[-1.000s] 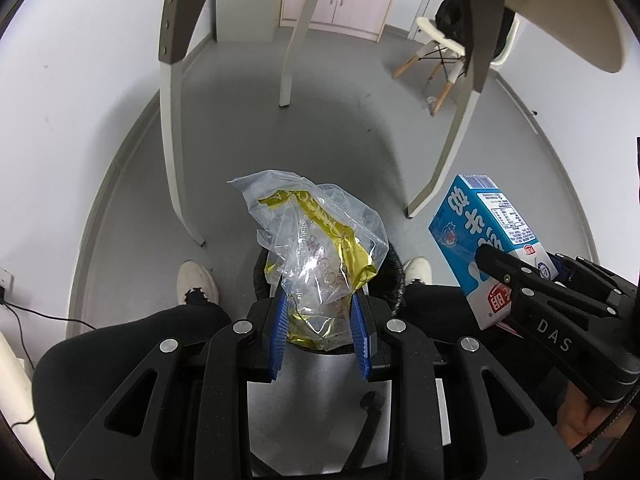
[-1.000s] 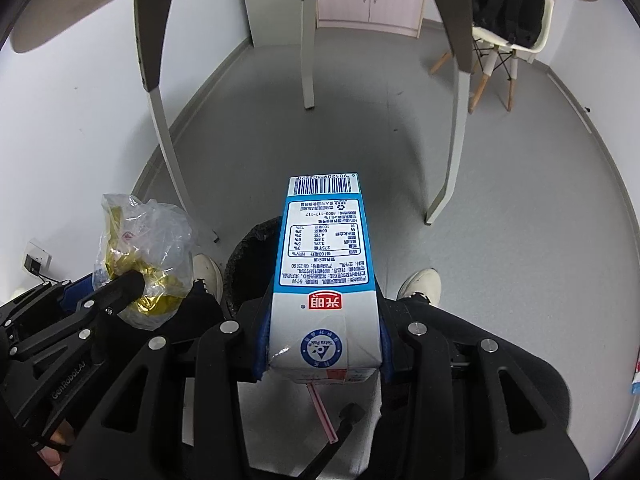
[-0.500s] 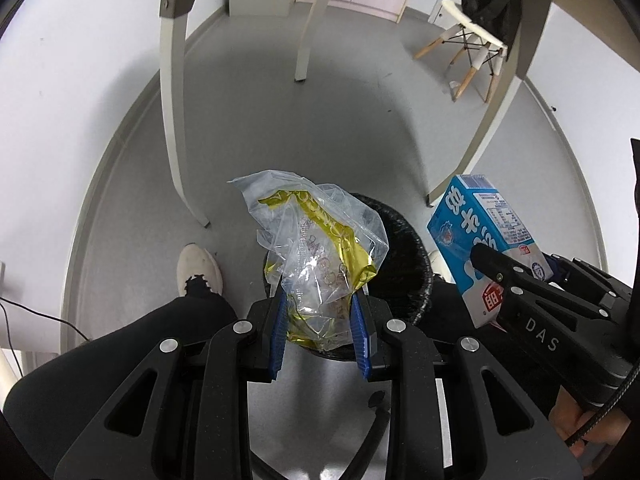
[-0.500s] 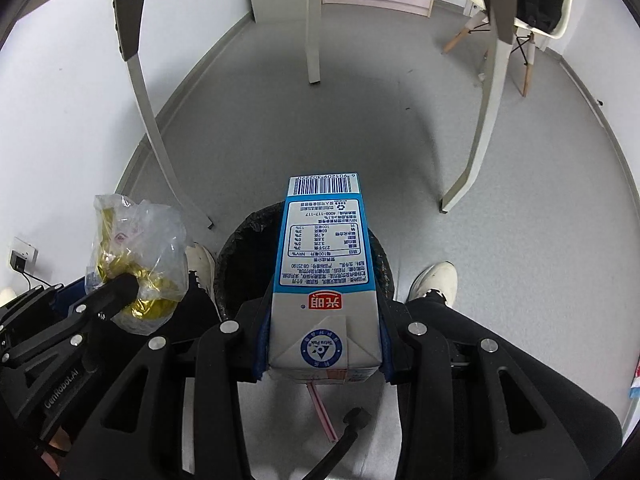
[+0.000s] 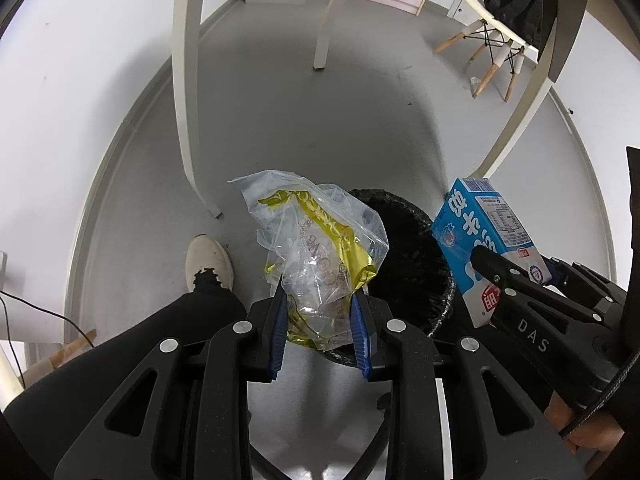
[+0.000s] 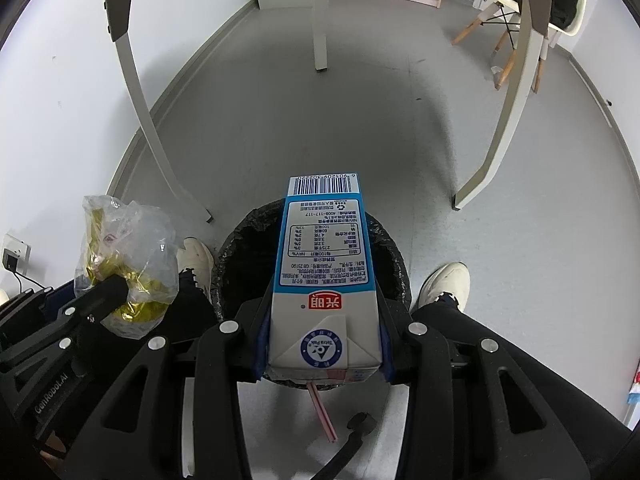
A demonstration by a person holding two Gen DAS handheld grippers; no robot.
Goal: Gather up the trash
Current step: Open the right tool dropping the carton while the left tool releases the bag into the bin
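A person standing over a black-lined trash bin [image 6: 240, 240] holds a piece of rubbish in each of two hand-held grippers, both angled steeply down toward the grey floor [image 5: 360, 120]. The left gripper [image 5: 320, 320] is clamped on a crumpled clear plastic bag [image 5: 320, 248] with a yellow-gold wrapper inside; its blue pads [image 5: 278, 328] press the lower part of the bag from both sides, and the rest of the bag billows up and forward beyond the fingertips. In the left wrist view the bag hangs over the near left edge of the bin's rim, partly over the opening and partly over the floor beside it. The right gripper [image 6: 324, 332] is closed on a blue-and-white milk carton [image 6: 324, 256], gripped at its folded end with the barcode end pointing away; a pink straw [image 6: 320, 412] sticks out of the held end toward the camera. In the right wrist view the carton sits directly above the bin's dark opening, clear of the liner. The person's white shoes [image 6: 444, 284] stand on either side of the bin, dark trouser legs [image 5: 140, 344] framing it. Curved white table legs [image 6: 148, 128] rise from the floor beyond, and a wooden-legged chair [image 6: 504, 40] stands near the far wall.
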